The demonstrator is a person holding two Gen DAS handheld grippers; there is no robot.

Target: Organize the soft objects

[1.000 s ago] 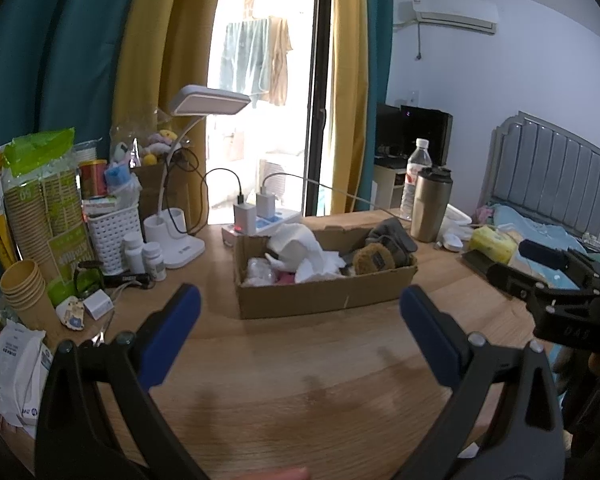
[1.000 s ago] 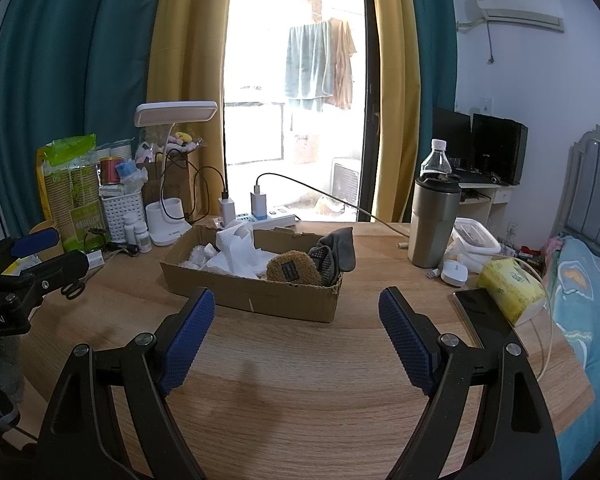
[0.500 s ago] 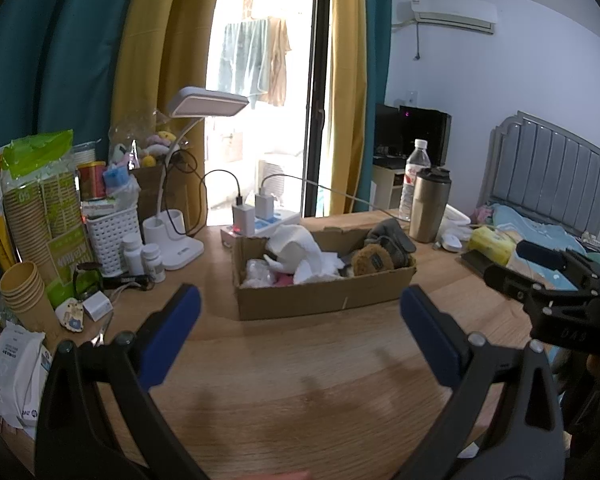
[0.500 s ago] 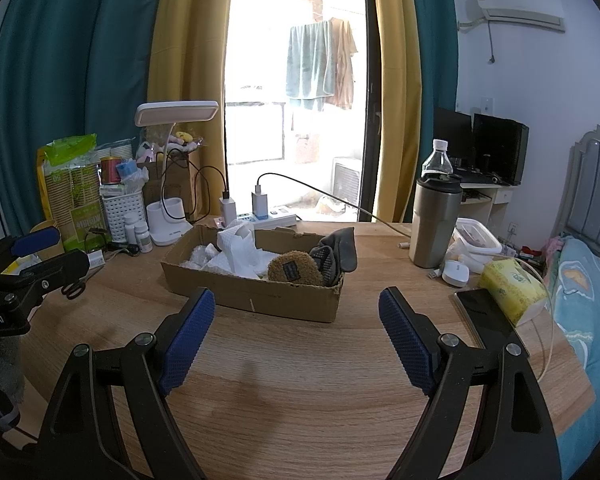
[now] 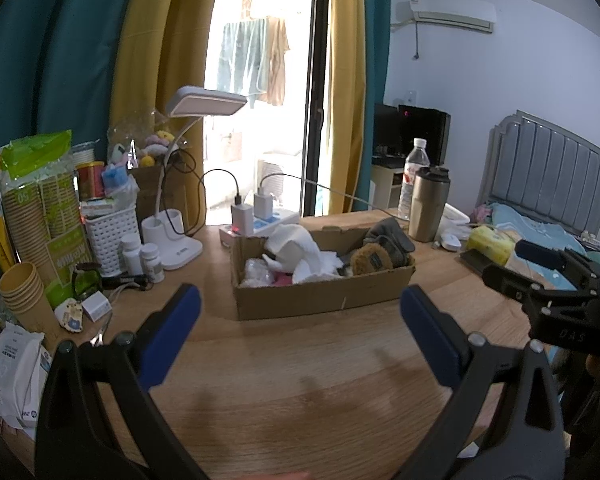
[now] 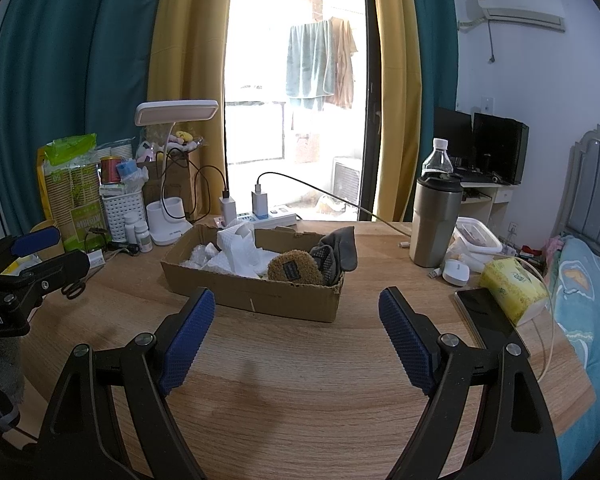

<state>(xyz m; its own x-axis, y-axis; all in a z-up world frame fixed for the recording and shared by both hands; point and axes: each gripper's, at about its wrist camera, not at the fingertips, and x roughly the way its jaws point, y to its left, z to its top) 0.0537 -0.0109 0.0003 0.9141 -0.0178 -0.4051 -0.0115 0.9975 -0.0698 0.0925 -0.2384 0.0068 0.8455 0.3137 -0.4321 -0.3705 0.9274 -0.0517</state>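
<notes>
- Cardboard box (image 6: 256,276), mid-frame, already holds the tissue (image 6: 238,250), brown pad (image 6: 296,268) and grey sock (image 6: 340,248).
- Your left gripper (image 5: 300,332) and right gripper (image 6: 296,332) hang wide apart, empty, over bare table (image 6: 300,392).
- Either sorting is ending, or unpacking is ahead; you can't tell.

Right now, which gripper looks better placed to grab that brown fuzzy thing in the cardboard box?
Probably the right gripper. In its view the brown fuzzy item sits at the near end of the cardboard box, almost straight ahead. From the left gripper it lies off toward the far right end. Both are open and empty.
</notes>
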